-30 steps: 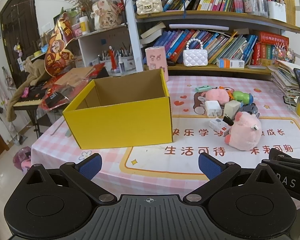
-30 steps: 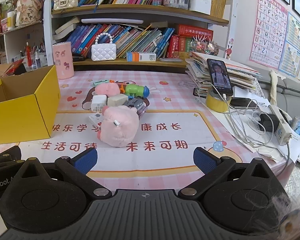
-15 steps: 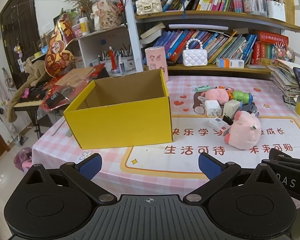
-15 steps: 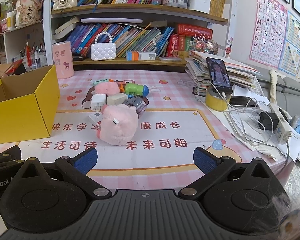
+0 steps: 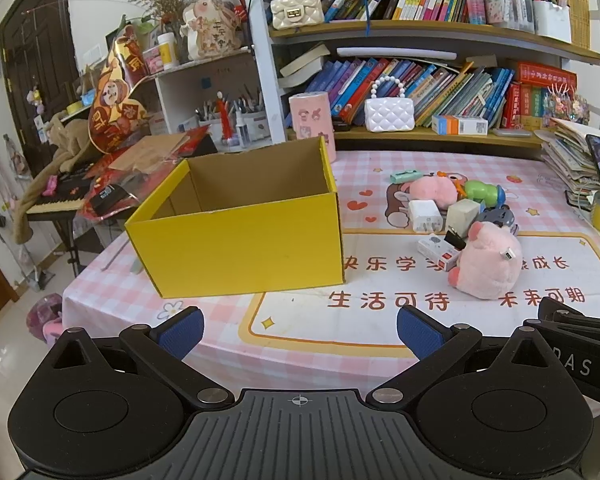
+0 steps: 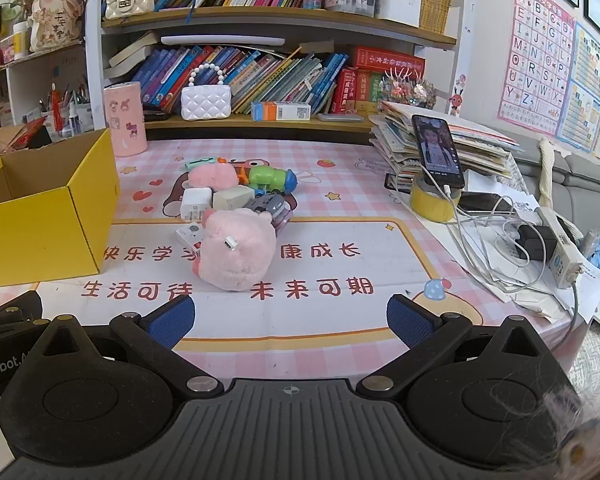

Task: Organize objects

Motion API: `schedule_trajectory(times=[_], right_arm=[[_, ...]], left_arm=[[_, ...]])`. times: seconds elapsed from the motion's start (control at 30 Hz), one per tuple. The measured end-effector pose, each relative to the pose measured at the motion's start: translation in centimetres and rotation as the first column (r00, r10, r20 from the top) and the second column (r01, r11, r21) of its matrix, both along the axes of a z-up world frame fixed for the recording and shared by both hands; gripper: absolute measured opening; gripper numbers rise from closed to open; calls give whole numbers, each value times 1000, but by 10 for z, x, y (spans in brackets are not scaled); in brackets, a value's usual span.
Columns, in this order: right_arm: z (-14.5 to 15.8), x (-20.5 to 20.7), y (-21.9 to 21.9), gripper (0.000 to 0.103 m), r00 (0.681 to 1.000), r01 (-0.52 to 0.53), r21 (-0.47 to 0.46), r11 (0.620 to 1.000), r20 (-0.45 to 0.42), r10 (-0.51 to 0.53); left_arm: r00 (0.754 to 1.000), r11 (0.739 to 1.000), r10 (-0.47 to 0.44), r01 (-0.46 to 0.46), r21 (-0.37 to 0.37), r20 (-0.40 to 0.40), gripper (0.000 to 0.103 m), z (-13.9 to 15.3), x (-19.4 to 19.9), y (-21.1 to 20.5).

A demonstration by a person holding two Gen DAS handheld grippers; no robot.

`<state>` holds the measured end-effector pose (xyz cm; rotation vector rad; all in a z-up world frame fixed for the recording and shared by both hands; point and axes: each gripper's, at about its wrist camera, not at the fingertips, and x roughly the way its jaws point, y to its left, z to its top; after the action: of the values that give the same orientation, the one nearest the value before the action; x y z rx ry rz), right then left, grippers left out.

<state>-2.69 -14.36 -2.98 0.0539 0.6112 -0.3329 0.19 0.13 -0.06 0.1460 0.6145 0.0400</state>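
Observation:
An open, empty yellow cardboard box [image 5: 244,236] stands on the pink table; it also shows at the left of the right wrist view [image 6: 40,220]. A pile of small things lies to its right: a big pink plush pig [image 5: 486,262] [image 6: 236,254], a smaller pink plush [image 6: 213,176], a green toy [image 6: 272,178], white chargers [image 6: 196,203] and a grey toy car [image 6: 270,206]. My left gripper [image 5: 299,330] is open and empty, in front of the box. My right gripper [image 6: 290,318] is open and empty, in front of the pig.
A bookshelf [image 6: 280,12] runs along the back with a pink cylinder [image 6: 125,118] and a white purse [image 6: 205,98]. At the right are a stack of papers [image 6: 476,148], a phone on a yellow tape roll [image 6: 436,200] and a power strip with cables [image 6: 556,246].
Both views have shifted very slightly; the grippers stay open and nothing on the table has moved.

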Motion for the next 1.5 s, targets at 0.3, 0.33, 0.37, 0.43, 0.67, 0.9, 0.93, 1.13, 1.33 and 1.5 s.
schedule_trajectory(times=[0.3, 0.33, 0.37, 0.43, 0.67, 0.9, 0.93, 1.13, 1.33, 1.5], right_arm=[[-2, -1, -2, 103, 1000, 1, 4, 1000, -12, -1], [-2, -1, -3, 103, 1000, 0, 4, 1000, -15, 0], [-2, -1, -3, 103, 1000, 2, 2, 1000, -17, -2], [-1, 0, -4, 103, 1000, 7, -1, 1000, -24, -7], [-3, 10, -16, 103, 998, 9, 13, 1000, -63, -8], [-5, 29, -41, 103, 998, 14, 44, 999, -69, -11], [-5, 33, -45, 103, 997, 11, 46, 999, -72, -8], [-4, 57, -75, 103, 998, -26, 94, 995, -50, 31], [-11, 79, -109, 103, 997, -65, 95, 993, -41, 69], [-16, 102, -142, 103, 990, -84, 159, 984, -97, 100]], left_arm=[[1000, 1000, -3, 3, -2, -11, 103, -1, 4, -2], [1000, 1000, -4, 4, -5, -14, 103, -1, 4, -2], [1000, 1000, -6, 6, -7, -17, 103, -2, 5, -3], [1000, 1000, -9, 9, -8, -25, 103, -3, 6, -5], [998, 1000, -11, 10, -18, -61, 103, -8, 15, -15], [997, 1000, -12, 11, -20, -80, 103, -11, 32, -35], [997, 1000, -15, 13, -28, -81, 103, -11, 35, -38], [994, 994, -20, 8, -113, -106, 103, -15, 56, -52], [990, 973, -27, -7, -232, -141, 103, -25, 78, -70], [987, 965, -57, 16, -264, -147, 103, -28, 92, -89]])
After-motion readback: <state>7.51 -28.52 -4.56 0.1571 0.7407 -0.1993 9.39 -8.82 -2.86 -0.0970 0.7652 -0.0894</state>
